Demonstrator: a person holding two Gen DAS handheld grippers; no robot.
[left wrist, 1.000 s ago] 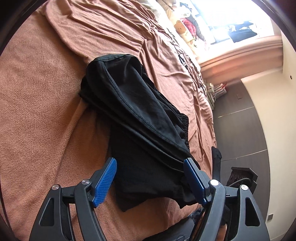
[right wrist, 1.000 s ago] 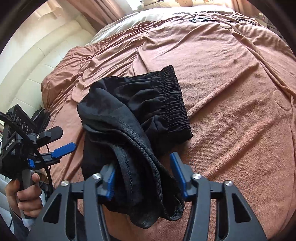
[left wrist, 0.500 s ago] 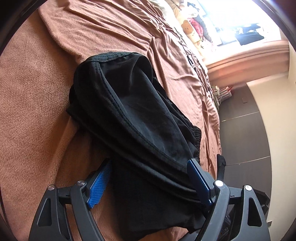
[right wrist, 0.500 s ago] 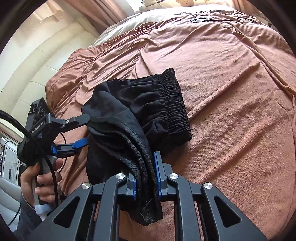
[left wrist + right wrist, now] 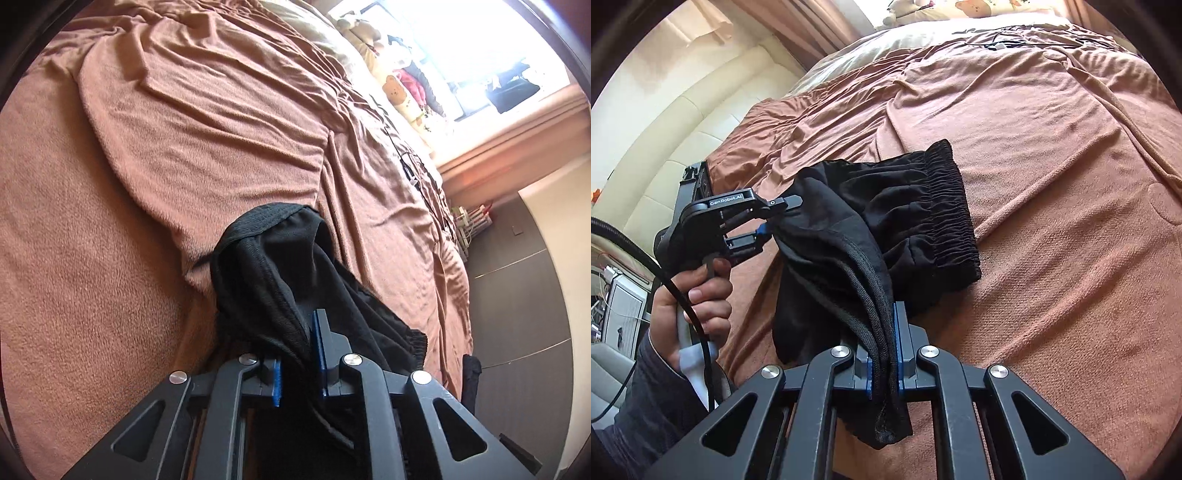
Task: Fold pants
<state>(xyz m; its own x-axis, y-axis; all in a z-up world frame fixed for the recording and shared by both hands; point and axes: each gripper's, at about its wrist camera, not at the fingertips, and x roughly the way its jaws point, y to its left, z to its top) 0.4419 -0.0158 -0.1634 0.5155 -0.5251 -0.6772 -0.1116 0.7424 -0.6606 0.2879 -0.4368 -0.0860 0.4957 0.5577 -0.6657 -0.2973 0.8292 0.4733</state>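
Both tools are clamped on the black pants (image 5: 886, 229), which lie partly folded on the brown blanket (image 5: 1052, 184) of the bed.

In the right wrist view, the right tool (image 5: 884, 354) has its two blue pads nearly together, with a thick bunch of hemmed fabric edges pinched between them. The cloth spills out below the pads toward the camera and rises away from them in a ridge. Beyond that ridge the gathered elastic waistband (image 5: 949, 206) rests flat on the blanket, on the far right side of the garment.

The same view shows the left tool (image 5: 768, 221) at the left edge of the pants, held by the person's left hand (image 5: 701, 299). Its tips are pressed into the black fabric, and a bit of blue pad shows right where the cloth begins.

In the left wrist view, the left tool (image 5: 299, 354) is likewise almost fully closed, its blue pads squeezing a fold of the pants (image 5: 288, 266). The fabric is lifted into a hump just ahead of the pads, with a seamed edge curving over the top, and the waistband (image 5: 410, 343) lies to the right on the blanket (image 5: 184, 129).
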